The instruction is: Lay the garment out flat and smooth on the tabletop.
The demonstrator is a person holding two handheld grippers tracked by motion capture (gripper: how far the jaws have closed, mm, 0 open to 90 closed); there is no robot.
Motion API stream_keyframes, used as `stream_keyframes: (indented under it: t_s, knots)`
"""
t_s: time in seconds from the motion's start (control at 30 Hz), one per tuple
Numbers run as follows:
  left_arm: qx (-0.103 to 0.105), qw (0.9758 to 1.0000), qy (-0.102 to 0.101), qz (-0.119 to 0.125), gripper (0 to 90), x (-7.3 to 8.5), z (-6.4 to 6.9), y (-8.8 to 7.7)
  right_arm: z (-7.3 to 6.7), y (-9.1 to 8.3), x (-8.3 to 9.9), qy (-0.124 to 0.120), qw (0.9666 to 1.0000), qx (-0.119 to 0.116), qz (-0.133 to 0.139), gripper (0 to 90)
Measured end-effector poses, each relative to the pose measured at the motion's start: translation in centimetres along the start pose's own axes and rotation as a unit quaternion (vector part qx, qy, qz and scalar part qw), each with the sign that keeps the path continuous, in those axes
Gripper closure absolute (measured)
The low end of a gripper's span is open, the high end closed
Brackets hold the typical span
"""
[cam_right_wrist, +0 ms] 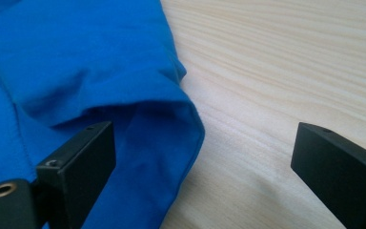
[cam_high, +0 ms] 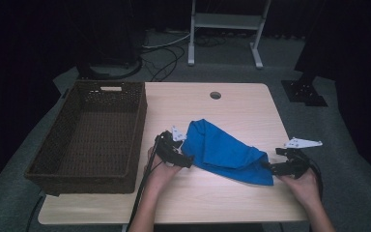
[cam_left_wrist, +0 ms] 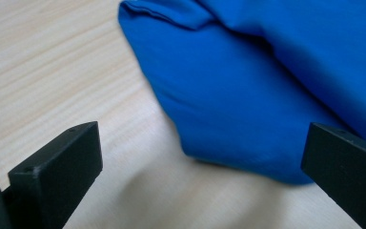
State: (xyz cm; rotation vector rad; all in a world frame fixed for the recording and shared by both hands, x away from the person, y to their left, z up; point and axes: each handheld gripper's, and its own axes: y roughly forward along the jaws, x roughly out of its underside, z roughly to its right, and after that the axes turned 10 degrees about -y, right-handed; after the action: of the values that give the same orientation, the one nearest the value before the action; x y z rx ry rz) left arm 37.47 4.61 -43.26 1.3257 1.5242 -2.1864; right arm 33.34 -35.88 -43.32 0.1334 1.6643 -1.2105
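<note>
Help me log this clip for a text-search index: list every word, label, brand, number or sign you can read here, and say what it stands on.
There is no readable text.
Blue cloth garment: plain, no print or tag in sight.
Dark brown woven wicker basket: no label.
Light wooden table: bare grain and one round hole, no markings.
Left gripper and right gripper: black jaws spread apart, with small screw holes and no lettering.

One camera sits high up and looks forward and down at the whole table [cam_high: 232, 104]. Two more cameras ride low and very close to the tabletop. All three see the same blue cloth [cam_high: 222, 151] [cam_left_wrist: 267, 86] [cam_right_wrist: 76, 71].
</note>
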Motion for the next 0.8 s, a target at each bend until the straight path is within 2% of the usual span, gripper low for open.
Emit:
stream_keyframes:
  t_s: [0.1,0.23,0.33,0.5,0.6,0.8]
  knots:
    - [-0.006,0.9999,-0.005,-0.011,0.0,-0.3,-0.5,0.7,-0.1,0.2,0.0,-0.005,1.0,0.001,-0.004,7.2]
    - [-0.023,0.9994,0.0,-0.027,0.0,-0.6,-0.8,1.5,-0.3,0.7,0.2,-0.014,0.9997,0.006,-0.02,7.2]
    - [-0.017,0.9994,-0.006,-0.031,0.0,-0.5,-1.0,1.6,-0.5,1.0,0.1,-0.022,0.9992,0.012,-0.031,7.3]
    - [-0.014,0.999,-0.006,-0.043,0.0,-0.4,-0.8,1.3,-0.8,1.5,0.0,-0.037,0.9975,0.024,-0.055,7.7]
    - [-0.01,0.9986,-0.001,-0.052,0.0,-0.3,-0.6,1.0,-0.6,1.6,0.0,-0.03,0.9976,0.025,-0.057,7.7]
    - [0.0,0.9986,0.003,-0.053,0.0,0.5,0.1,0.4,0.1,1.7,-0.1,-0.023,0.9976,0.031,-0.057,7.7]
